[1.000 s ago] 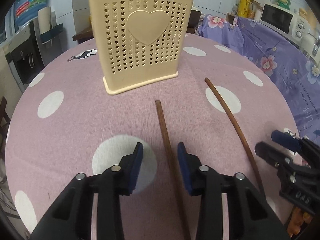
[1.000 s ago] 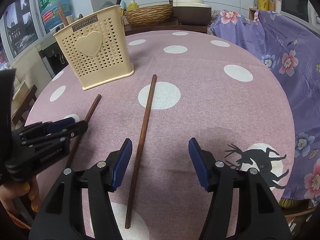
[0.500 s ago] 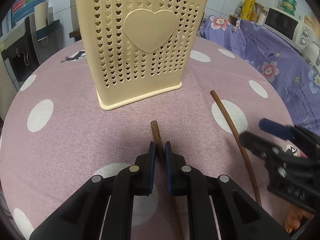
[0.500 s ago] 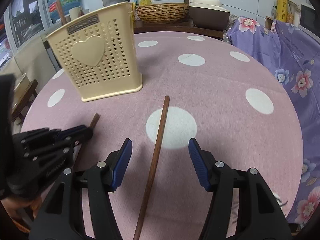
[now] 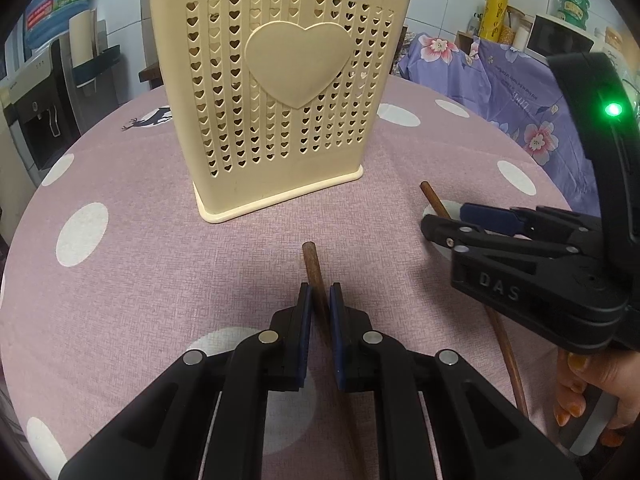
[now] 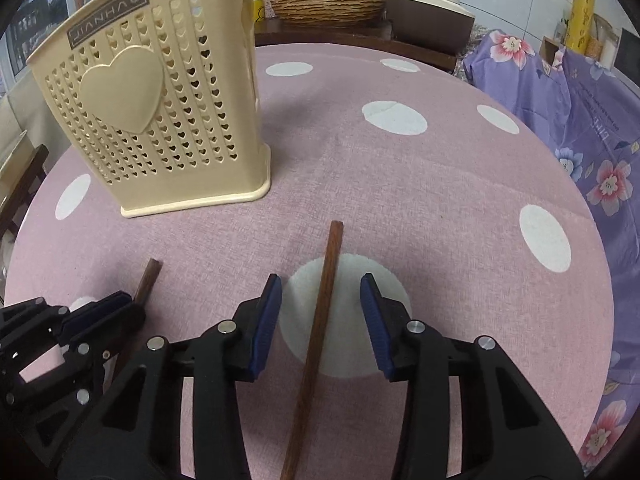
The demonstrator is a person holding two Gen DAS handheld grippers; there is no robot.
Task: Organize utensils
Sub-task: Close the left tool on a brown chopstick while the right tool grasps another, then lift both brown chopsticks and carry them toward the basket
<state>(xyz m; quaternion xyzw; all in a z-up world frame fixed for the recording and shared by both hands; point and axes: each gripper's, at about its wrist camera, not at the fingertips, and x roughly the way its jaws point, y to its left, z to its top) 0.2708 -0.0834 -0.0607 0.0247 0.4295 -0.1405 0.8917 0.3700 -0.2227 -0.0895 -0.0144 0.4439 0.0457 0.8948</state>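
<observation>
Left wrist view shows the left gripper (image 5: 318, 300) clamped on a brown wooden chopstick (image 5: 311, 262), its blue pads pressing the stick from both sides close to the far tip, which pokes out just ahead of the fingers toward the cream utensil holder (image 5: 280, 92). That holder stands upright on the pink polka-dot tablecloth (image 5: 120, 280), heart-perforated, with a few utensil tops showing above its rim. In the right wrist view, the right gripper (image 6: 321, 294) has a second chopstick (image 6: 326, 296) lying between its fingers over a white dot of the cloth; the jaws are closing but the pads have not met the wood, with gaps on both sides. This stick lies flat, its far end pointing past the holder's right corner. Nothing lies on the cloth between either stick and the holder. Each gripper shows at the edge of the other's view, near but apart. A hand (image 5: 592, 392) holds the right tool's handle. Behind the table are a purple floral cloth (image 6: 580, 128) and a wicker basket (image 6: 328, 2).
</observation>
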